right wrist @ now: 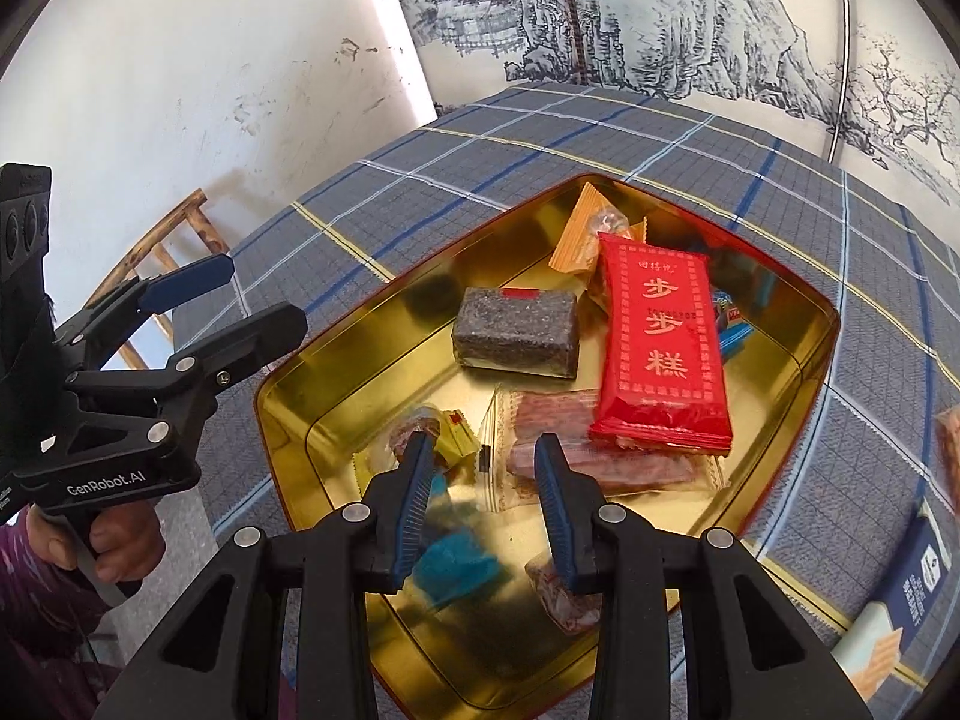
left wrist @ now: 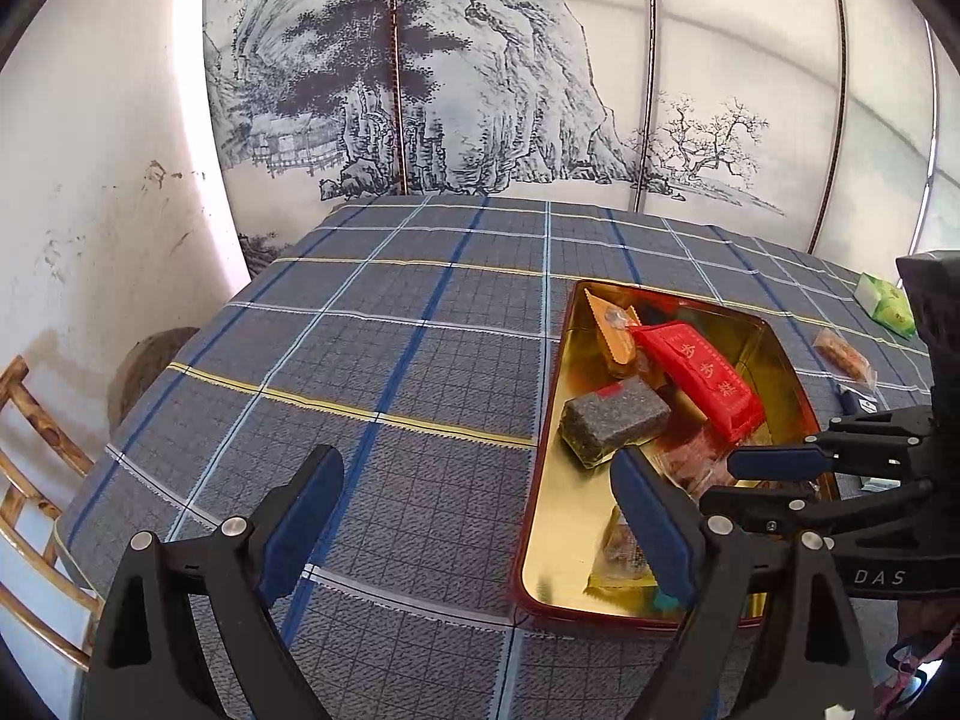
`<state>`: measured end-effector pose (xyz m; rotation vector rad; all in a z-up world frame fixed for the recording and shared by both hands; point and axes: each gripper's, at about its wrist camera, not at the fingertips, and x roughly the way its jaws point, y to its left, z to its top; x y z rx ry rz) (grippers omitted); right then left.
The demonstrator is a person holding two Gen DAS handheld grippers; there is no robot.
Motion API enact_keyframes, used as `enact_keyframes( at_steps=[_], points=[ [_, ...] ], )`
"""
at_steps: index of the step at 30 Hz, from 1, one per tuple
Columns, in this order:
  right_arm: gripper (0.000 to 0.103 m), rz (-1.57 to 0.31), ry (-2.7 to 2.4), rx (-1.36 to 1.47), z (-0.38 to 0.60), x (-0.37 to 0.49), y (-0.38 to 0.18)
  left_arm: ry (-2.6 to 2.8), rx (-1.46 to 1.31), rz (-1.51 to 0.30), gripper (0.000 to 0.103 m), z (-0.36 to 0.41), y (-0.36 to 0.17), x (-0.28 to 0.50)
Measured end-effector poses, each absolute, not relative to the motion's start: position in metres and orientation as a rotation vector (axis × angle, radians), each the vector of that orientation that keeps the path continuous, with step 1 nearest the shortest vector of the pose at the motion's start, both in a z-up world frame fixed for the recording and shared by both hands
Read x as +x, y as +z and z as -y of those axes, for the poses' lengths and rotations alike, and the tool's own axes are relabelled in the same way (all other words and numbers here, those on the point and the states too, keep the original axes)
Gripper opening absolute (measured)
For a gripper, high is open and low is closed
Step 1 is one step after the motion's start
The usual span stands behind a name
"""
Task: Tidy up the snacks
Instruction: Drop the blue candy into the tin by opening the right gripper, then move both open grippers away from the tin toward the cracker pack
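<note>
Already the gold tin (right wrist: 288, 384) holds most snacks, the red packet (right wrist: 660, 354) leaning at its middle. Above its near end the right gripper (right wrist: 486, 498) hangs, jaws narrowly parted, pinching nothing; left of the tin, the left gripper (left wrist: 480, 516) is spread, empty. Best to lower squarely over one wrapper, avoiding the rim.

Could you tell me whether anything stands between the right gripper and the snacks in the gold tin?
Nothing visible does. The right gripper hangs with empty jaws just above the clear-wrapped snack on the floor of the gold tin; the left gripper stays off to the side.
</note>
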<state>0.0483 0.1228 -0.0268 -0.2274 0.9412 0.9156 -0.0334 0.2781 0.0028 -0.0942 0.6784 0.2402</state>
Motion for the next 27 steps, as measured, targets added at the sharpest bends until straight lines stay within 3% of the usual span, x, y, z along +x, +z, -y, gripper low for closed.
enact_keyframes(
  at_steps=[17,27],
  points=[
    [0.037,-0.945,0.938,-0.208,-0.128,0.042,-0.029,0.244,-0.096,-0.688,0.088,-0.281,0.0,-0.033],
    [0.054,-0.913,0.942,-0.163,-0.114,0.039,-0.021,0.234,-0.064,-0.688,0.088,-0.27,0.002,-0.035]
  ],
)
